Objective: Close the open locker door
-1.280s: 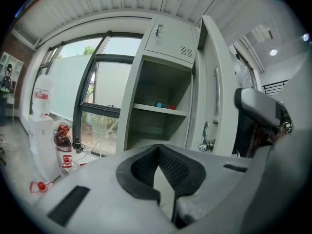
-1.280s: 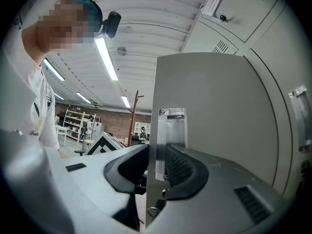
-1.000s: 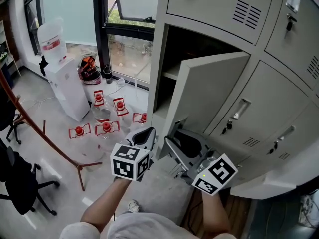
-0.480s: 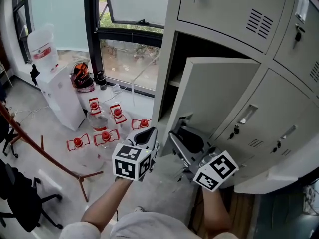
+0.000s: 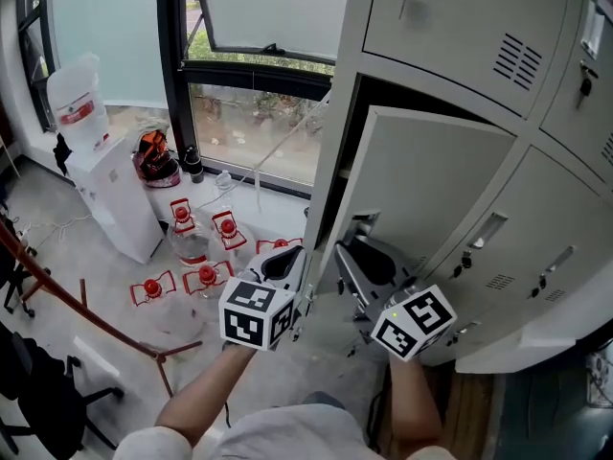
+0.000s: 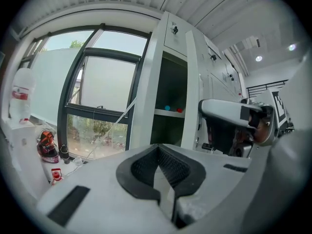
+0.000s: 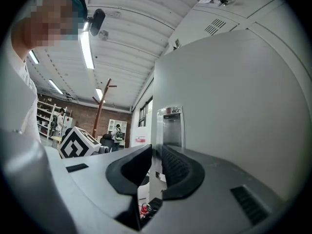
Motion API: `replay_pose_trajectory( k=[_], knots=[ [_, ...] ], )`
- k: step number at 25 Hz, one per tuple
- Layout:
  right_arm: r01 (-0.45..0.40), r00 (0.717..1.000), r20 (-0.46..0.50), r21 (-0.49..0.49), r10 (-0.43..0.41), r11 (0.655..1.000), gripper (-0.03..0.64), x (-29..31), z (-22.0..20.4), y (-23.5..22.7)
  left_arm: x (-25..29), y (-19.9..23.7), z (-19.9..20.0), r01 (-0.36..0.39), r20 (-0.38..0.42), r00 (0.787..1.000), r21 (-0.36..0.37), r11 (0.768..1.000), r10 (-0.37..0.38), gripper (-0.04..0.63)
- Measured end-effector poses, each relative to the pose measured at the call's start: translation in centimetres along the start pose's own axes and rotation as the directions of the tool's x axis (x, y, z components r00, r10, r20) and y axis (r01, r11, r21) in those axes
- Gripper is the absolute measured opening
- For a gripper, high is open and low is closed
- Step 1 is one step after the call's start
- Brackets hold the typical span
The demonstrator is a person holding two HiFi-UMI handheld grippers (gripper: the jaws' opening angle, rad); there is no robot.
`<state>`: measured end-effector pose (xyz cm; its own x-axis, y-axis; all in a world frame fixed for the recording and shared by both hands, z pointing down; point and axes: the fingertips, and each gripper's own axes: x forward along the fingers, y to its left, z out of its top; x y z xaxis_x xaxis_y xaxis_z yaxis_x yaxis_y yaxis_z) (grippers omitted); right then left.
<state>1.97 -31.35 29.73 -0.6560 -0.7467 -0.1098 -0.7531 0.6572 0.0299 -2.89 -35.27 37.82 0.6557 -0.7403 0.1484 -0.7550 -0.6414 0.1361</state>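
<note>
Right gripper (image 7: pixel 155 162) straddles the free edge of the pale grey metal locker door (image 5: pixel 431 190), which stands ajar at frame centre. Its jaws have just been closing, seemingly not yet pinching. Push that edge squarely towards the locker frame — steadily, no slam. Left gripper (image 5: pixel 280 262) hangs beside — jaws together, empty.

place: workplace locker corner, office or lab by the look of it | lockers (image 5: pixel 450 36): bank of grey metal, keyed doors | window (image 5: pixel 254 113): tall, dark-framed | beside it: white water dispenser (image 5: pixel 110 195), spare water jugs (image 5: pixel 192 242) on bare grey floor (image 5: pixel 115 353) | also: black office chair (image 5: pixel 38 401), ceiling strip lights (image 7: pixel 87 48), brick wall (image 7: pixel 105 118) with shelving (image 7: pixel 46 113)
</note>
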Motion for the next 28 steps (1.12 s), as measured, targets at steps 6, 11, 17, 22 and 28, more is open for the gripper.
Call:
replay_pose_trajectory(
  k=[6, 11, 17, 22, 28],
  knots=[
    [0.037, 0.999, -0.017, -0.002, -0.038, 0.999, 0.048, 1.6, -0.1, -1.2, 1.9, 0.6, 0.4, 0.011, 0.005, 1.000, -0.004, 1.000, -0.011, 0.005],
    [0.099, 0.994, -0.036, 0.007, -0.099, 0.995, 0.046, 2.5, -0.5, -2.1, 3.9, 1.1, 0.6, 0.015, 0.002, 1.000, 0.006, 1.000, -0.015, 0.005],
    [0.186, 0.982, -0.041, 0.002, -0.186, 0.983, 0.044, 4.1, -0.6, -3.9, 5.7, 2.3, 1.9, 0.010, 0.019, 1.000, 0.010, 1.000, -0.010, 0.005],
    [0.262, 0.964, -0.042, -0.001, -0.261, 0.965, 0.040, 5.5, -0.9, -5.4, 6.2, 4.0, 2.1, -0.006, 0.019, 1.000, 0.000, 1.000, 0.006, 0.005],
    [0.326, 0.945, -0.042, 0.008, -0.325, 0.945, 0.040, 6.7, -1.0, -6.9, 7.0, 4.9, 2.7, 0.000, 0.025, 1.000, 0.001, 1.000, 0.000, 0.005]
  ],
)
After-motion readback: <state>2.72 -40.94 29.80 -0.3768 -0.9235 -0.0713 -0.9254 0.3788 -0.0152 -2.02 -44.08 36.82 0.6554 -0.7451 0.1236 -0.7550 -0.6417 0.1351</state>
